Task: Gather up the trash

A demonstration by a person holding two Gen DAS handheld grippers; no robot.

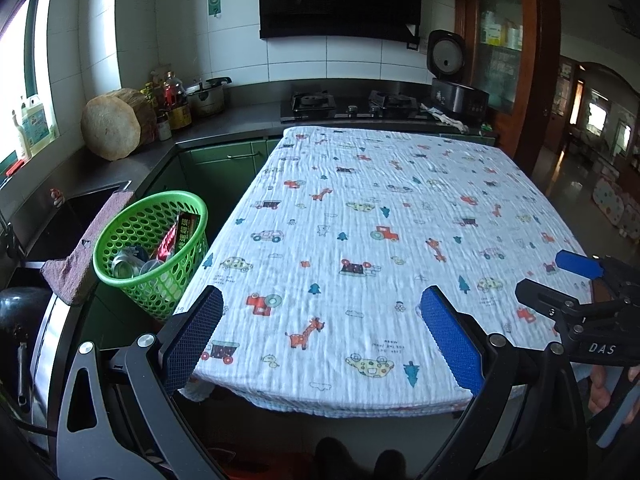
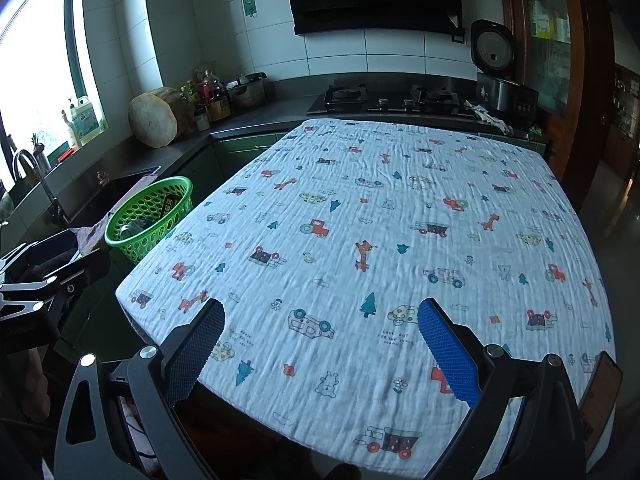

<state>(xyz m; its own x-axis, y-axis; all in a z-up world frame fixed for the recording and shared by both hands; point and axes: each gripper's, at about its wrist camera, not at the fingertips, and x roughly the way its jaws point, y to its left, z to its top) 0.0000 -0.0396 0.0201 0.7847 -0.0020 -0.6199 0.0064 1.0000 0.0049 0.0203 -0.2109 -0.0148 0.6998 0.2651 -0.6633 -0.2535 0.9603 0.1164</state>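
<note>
Now two open tools (image 1: 322,326) (image 2: 320,338), one green basket (image 1: 120,268).

We are looking at a table (image 1: 400,398) wearing a white cartoon-print cloth (image 1: 380,240); only this cloth is lying on it.

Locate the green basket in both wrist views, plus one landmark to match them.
Left wrist: green basket sits left of centre, beside the table's left edge, trash inside, just beyond the left gripper.
Right wrist: green basket sits at middle left, smaller and farther off, past the table's left corner.
Shared landmark: the round wooden chopping block on the counter behind the basket.
</note>
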